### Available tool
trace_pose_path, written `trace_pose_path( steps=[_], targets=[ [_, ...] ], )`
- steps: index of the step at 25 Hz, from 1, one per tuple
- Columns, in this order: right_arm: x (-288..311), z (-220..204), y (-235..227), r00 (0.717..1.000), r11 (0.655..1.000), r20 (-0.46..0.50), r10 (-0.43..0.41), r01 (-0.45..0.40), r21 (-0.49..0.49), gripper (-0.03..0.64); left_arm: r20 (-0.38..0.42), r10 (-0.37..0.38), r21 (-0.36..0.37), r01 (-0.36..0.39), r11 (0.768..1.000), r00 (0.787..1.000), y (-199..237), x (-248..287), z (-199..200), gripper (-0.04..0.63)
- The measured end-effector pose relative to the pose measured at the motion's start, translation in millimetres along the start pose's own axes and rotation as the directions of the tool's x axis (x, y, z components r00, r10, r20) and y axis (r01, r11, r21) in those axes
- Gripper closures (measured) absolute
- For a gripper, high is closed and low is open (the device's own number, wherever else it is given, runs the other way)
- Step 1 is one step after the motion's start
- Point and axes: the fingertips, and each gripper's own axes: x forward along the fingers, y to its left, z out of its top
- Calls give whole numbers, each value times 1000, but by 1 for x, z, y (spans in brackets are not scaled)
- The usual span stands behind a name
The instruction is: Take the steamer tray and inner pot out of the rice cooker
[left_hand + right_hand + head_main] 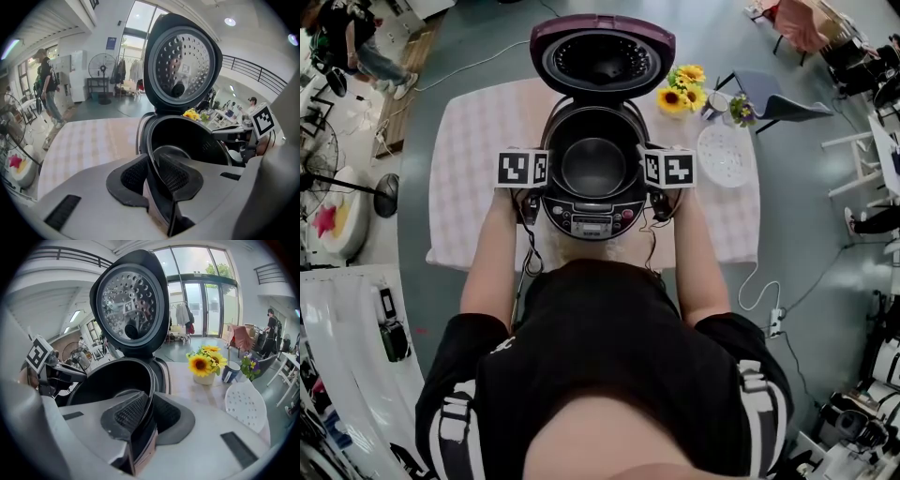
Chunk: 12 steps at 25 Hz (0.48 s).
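The rice cooker [593, 217] stands open on the checked table [478, 169], its lid [602, 56] tipped back. The dark inner pot [593, 167] sits inside the body. My left gripper [544, 180] is at the pot's left rim and my right gripper [645, 178] at its right rim. In the left gripper view the left gripper [153, 171] has one pad outside and one inside the inner pot [187, 136], pressed on its thin rim. The right gripper [149, 411] clamps the inner pot [112, 378] the same way. The white perforated steamer tray [724, 156] lies on the table to the cooker's right.
A vase of sunflowers [682, 89] and a cup [230, 371] stand behind the steamer tray [246, 406]. The raised lid [183, 61] hangs over the back of the pot. A cable [761, 291] drops off the table's right side. A person [47, 84] walks far off at the left.
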Motion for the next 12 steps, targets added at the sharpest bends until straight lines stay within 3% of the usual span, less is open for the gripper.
trace_pose_path(
  steps=[7,12],
  targets=[
    [0,0,-1,1000,996,11,13,-14,92,571,35,-62,-103,66,992,997,1,-1,-1,548],
    [-11,7,-3,996,975,75,55,-70,209,584,47,-64,-113,69,991,997,-3,-7,2,550]
  ],
)
